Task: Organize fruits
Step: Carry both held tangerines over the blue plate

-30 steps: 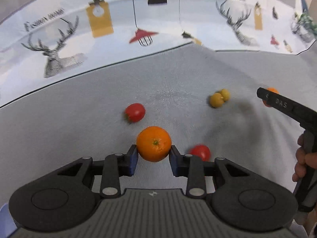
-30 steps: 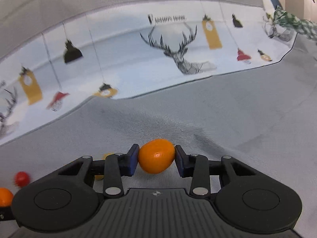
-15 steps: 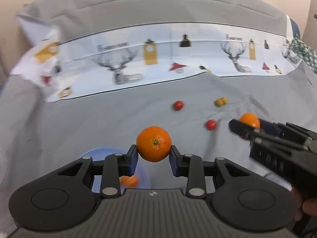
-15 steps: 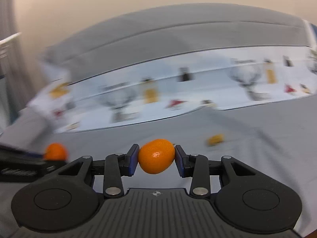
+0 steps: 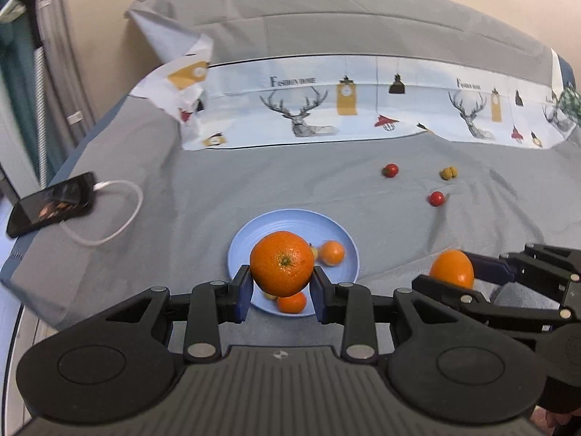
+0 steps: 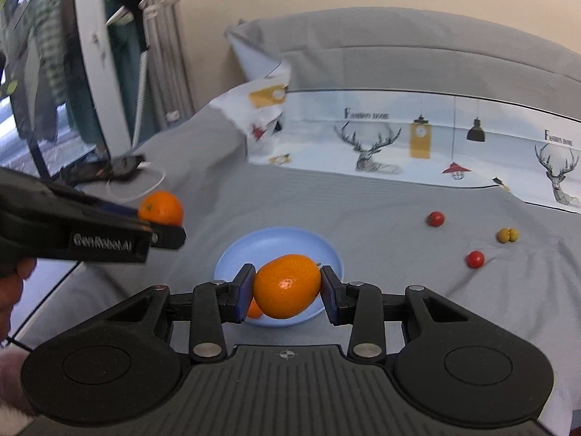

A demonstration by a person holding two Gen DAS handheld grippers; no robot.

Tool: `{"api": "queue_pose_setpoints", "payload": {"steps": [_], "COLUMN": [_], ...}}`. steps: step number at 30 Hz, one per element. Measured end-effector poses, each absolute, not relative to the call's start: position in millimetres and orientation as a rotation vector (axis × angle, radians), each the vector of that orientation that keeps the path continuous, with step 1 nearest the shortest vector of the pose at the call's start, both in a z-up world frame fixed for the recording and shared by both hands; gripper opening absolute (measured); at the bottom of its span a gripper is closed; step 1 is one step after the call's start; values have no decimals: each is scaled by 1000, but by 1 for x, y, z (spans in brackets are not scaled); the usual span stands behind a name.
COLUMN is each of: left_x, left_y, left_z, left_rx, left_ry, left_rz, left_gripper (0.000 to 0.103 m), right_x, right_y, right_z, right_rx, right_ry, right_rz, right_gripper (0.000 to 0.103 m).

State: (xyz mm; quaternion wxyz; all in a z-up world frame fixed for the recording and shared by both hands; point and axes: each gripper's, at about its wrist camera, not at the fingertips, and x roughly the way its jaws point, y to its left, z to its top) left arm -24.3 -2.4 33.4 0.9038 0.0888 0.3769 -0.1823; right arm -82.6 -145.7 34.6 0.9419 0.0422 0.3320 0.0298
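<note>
grey bedding covers a bed [image 5: 254,181], with a white band of deer and lamp prints across it below a grey pillow [image 5: 345,25]. a blue plate [image 5: 250,234] sits on the bed in the foreground, holding a few small orange fruits [image 5: 331,252]; what looks like a little yellow one lies among them, though it is mostly hidden. the left tool [image 5: 281,290] is closed on a round mandarin [image 5: 281,268], held above the near edge of the plate. the right tool [image 6: 285,292] grips an oval orange kumquat [image 6: 287,286], also over the near part of the plate [image 6: 232,254]. further back and to the right, 2 cherry tomatoes [image 5: 390,170] and a pair of small yellow fruits [image 5: 449,173] lie loose on the sheet, well apart from the plate. a black phone [image 5: 51,209] with a white cable [image 5: 120,218] rests at the bed's left edge.
</note>
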Motion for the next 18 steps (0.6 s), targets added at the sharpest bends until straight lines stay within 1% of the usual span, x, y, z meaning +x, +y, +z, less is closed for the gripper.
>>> {"api": "queue_pose_setpoints", "payload": {"steps": [5, 18], "left_x": [-35, -43], "left_y": [13, 15], "left_z": [41, 49], "left_rx": [140, 116], "left_ry": [749, 716], "left_rz": [-376, -383], "left_gripper": [37, 38], "right_x": [-95, -100], "right_y": [-131, -125], "right_z": [42, 49], "right_rx": [56, -3], "right_ry": [669, 639], "right_rz": [53, 51], "right_gripper": [40, 40]}}
